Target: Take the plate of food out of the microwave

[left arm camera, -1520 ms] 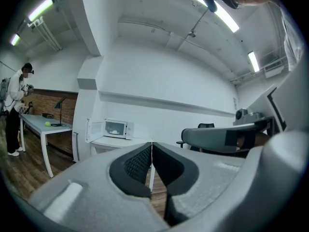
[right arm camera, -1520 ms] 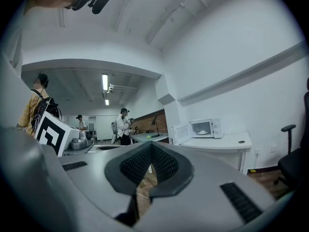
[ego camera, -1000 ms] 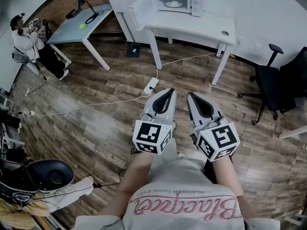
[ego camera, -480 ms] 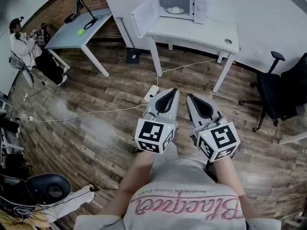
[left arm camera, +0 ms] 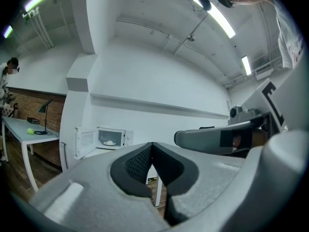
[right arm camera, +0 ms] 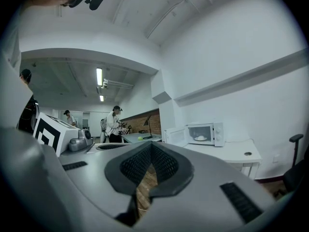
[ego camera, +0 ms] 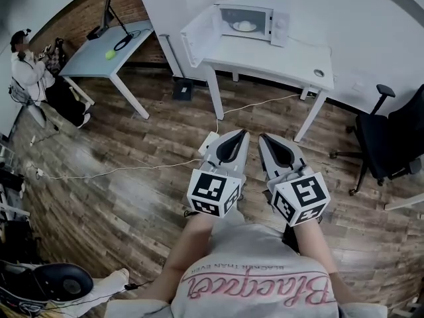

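**Head view.** The person stands on a wood floor (ego camera: 132, 177), well apart from the white surface (ego camera: 291, 55) against the wall. On it sits the microwave (ego camera: 260, 21) with its door (ego camera: 199, 26) swung open to the left. The plate (ego camera: 244, 26) of food lies inside the cavity. Both grippers are held out low in front of the body, side by side and pointing toward the surface. The left gripper (ego camera: 239, 134) has its jaws together, with nothing in them. The right gripper (ego camera: 263, 138) is closed the same way, also empty. A power strip (ego camera: 209, 140) lies on the floor just ahead of them. To the right stands a black chair (ego camera: 391, 134). At the far left is a second surface (ego camera: 99, 48) carrying a green ball (ego camera: 110, 54), with another person (ego camera: 30, 61) beside it.

**Left gripper view.** The gripper (left arm camera: 152, 144) shows its two dark pads meeting at the tips, nothing between them. Beyond, small and distant, the microwave (left arm camera: 113, 137) stands open with the plate (left arm camera: 110, 142) inside. The right gripper's body crosses the right side of the view.

**Right gripper view.** The gripper (right arm camera: 151, 144) has its jaws closed tip to tip; only floor shows through the slit lower down. The microwave (right arm camera: 206, 133) is off to the right on the surface (right arm camera: 234, 152), plate (right arm camera: 200, 138) inside.
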Available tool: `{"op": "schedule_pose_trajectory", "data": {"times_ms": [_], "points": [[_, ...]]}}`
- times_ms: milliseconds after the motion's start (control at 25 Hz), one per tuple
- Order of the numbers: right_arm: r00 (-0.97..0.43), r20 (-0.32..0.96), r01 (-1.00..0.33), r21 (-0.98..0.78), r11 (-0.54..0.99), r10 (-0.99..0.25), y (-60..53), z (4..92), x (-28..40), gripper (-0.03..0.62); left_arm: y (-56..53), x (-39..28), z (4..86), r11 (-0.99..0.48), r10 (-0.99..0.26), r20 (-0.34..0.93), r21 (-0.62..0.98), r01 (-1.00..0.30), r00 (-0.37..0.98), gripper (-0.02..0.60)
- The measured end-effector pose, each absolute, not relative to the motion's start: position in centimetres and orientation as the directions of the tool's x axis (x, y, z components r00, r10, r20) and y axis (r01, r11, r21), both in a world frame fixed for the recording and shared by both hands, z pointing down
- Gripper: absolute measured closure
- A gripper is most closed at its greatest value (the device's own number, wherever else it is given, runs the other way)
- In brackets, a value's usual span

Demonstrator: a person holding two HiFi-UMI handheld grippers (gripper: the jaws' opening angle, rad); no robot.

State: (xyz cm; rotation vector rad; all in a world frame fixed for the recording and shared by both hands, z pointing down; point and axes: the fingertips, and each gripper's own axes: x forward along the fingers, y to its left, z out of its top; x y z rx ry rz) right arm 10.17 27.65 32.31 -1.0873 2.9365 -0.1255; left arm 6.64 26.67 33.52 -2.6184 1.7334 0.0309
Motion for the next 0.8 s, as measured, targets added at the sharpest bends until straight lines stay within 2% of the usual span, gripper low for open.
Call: {"op": "schedule_pose_trajectory", "data": {"times_ms": [800], "points": [[-0.734,0.036,-0.678,-0.08,0.731,-0.678,15.0,31.5,2.3,0.583,13.7,-0.3,32.2,-0.444,-0.896,-0.041,0.025,-0.896,0.443,0.575]]}}
